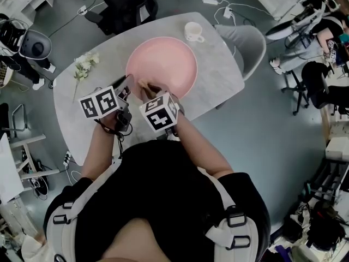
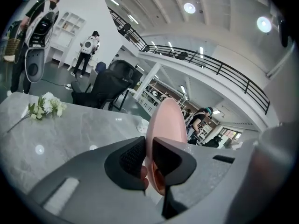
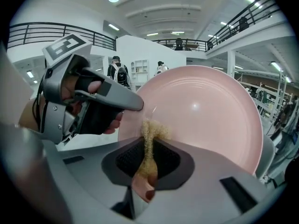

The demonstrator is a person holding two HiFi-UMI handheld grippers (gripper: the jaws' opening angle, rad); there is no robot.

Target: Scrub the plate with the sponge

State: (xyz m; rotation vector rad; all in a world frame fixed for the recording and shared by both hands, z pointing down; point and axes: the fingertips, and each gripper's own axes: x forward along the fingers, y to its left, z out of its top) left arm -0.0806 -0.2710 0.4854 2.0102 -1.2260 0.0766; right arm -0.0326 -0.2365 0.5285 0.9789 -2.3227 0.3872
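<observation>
A round pink plate (image 1: 162, 64) rests over the middle of the grey marble table (image 1: 218, 81). My left gripper (image 1: 126, 87) is shut on the plate's near left rim; in the left gripper view the plate (image 2: 166, 122) runs edge-on between the jaws of that gripper (image 2: 148, 158). My right gripper (image 1: 148, 89) is shut on a thin tan sponge (image 3: 149, 146), whose frayed top touches the plate's inner face (image 3: 210, 111) close to its near rim. In the right gripper view, the left gripper (image 3: 133, 102) pinches the rim just left of the sponge, above the right gripper (image 3: 148, 162).
A white cup (image 1: 192, 31) stands on the table beyond the plate. White flowers (image 1: 84, 65) lie at the table's left. A grey chair (image 1: 248, 45) and a black chair (image 1: 128, 4) stand at the far side. People (image 2: 88, 48) stand in the background.
</observation>
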